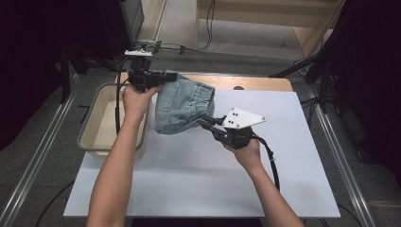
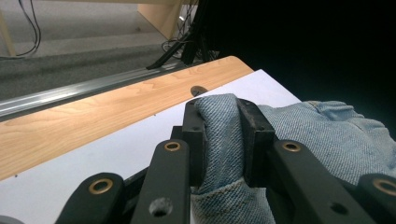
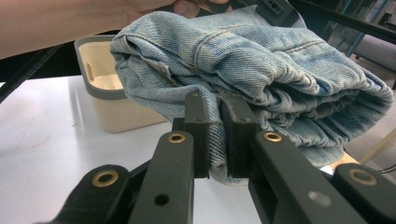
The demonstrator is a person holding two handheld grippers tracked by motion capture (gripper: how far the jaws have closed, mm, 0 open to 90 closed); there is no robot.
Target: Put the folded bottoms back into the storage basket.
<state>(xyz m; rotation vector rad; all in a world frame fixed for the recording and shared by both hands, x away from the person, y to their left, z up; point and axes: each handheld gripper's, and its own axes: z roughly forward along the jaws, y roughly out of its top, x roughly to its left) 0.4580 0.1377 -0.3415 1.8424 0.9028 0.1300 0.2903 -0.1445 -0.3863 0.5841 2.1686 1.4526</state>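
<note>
At the left edge of the table (image 1: 198, 189), a beige bin (image 1: 90, 127) with a grey rim sits half on the white sheet and half off it. Just right of the bin, the left gripper (image 1: 163, 78) is held up near the far-left corner of the white surface, its jaws pointing to the right. In the left gripper view its jaws are pinched on a thick fold of the folded jeans (image 2: 327, 135), with denim bulging out above and below the black pads.

The jeans (image 1: 184, 106) are a pale blue bundle, lifted clear of the surface between the two grippers, above the far-left part of the white sheet and just beside the bin. In the right gripper view a seam and gathered layers show, and the bundle hangs in front of the bin (image 3: 109, 93).

To the right, nearer the middle of the table, the right gripper (image 1: 204, 122) reaches in from the lower right. Its jaws are clamped on a lower edge of the jeans (image 3: 261, 70), a thin flap of denim squeezed between the pads. A bare wooden strip (image 1: 255, 82) runs along the table's far edge.
</note>
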